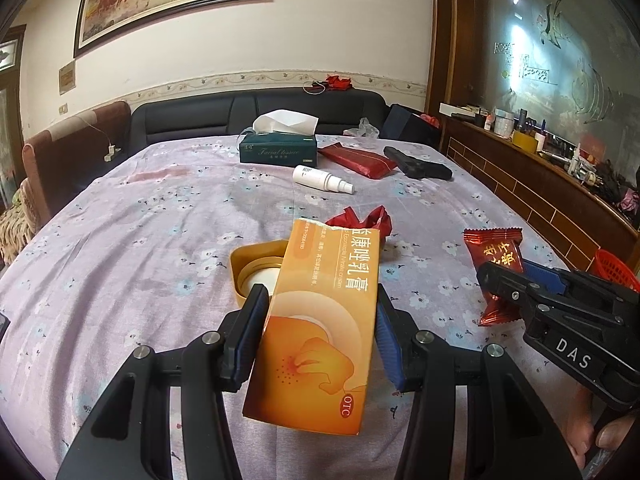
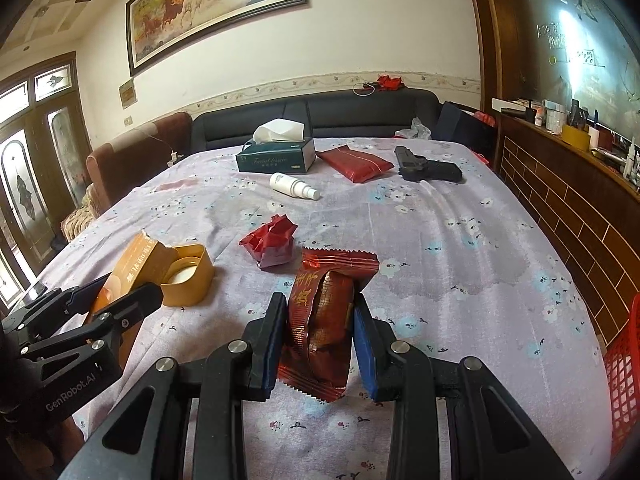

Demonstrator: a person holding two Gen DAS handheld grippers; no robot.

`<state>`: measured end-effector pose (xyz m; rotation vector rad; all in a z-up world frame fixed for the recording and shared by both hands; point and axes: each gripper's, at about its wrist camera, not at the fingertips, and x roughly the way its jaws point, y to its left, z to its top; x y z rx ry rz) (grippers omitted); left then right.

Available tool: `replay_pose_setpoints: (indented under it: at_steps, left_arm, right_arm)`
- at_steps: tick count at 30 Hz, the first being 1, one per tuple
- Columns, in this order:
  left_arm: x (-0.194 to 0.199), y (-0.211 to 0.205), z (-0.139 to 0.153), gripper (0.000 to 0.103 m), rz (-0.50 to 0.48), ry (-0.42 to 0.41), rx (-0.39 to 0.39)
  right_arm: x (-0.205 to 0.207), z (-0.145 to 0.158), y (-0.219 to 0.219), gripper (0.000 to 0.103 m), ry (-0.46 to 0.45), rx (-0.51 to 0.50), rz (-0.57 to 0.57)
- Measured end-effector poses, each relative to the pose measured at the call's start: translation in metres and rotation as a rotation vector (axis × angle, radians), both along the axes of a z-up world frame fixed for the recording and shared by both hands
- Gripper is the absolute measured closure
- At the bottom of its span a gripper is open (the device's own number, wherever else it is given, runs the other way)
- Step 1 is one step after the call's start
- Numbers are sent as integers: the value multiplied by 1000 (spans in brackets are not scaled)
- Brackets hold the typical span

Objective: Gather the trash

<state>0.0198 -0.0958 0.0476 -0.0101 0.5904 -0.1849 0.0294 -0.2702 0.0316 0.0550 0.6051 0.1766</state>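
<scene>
My left gripper [image 1: 320,312] is shut on an orange medicine carton [image 1: 320,320] with a torn top, held above the table; it also shows in the right wrist view [image 2: 132,276]. My right gripper [image 2: 320,320] is shut on a dark red snack wrapper [image 2: 324,312], also visible in the left wrist view [image 1: 496,264]. A crumpled red wrapper [image 2: 274,246] lies on the cloth ahead. A gold lid [image 2: 188,276] lies open side up beside the carton.
On the floral tablecloth [image 2: 460,280] farther back are a green tissue box [image 2: 276,154], a white spray bottle [image 2: 294,186], a red packet [image 2: 354,164] and a black toy pistol [image 2: 428,168]. A red basket [image 2: 624,368] stands off the right edge. A sofa lies behind.
</scene>
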Motion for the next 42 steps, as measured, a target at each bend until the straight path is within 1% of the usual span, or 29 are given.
replay_pose_setpoints:
  at_steps: [6,15,24,30,42]
  left_arm:
    - [2,-3,0,54,-4,17,7]
    - [0,-5,-1,54,-9,16,13]
    - [2,-7,1,54,-14,8,8]
    - [1,-8,1,54,-20,10,12]
    - [2,-8,-2,54,-14,19,4]
  right_arm:
    - [0,-1,0,69,3,-3,5]
    - [3,-2,-1,69,16,-4,-1]
    - [1,2,0,69,-5,-59,-53]
    - [0,2,1,69,-12,-92,-65]
    - [3,0,1,69,-2,-111,-84]
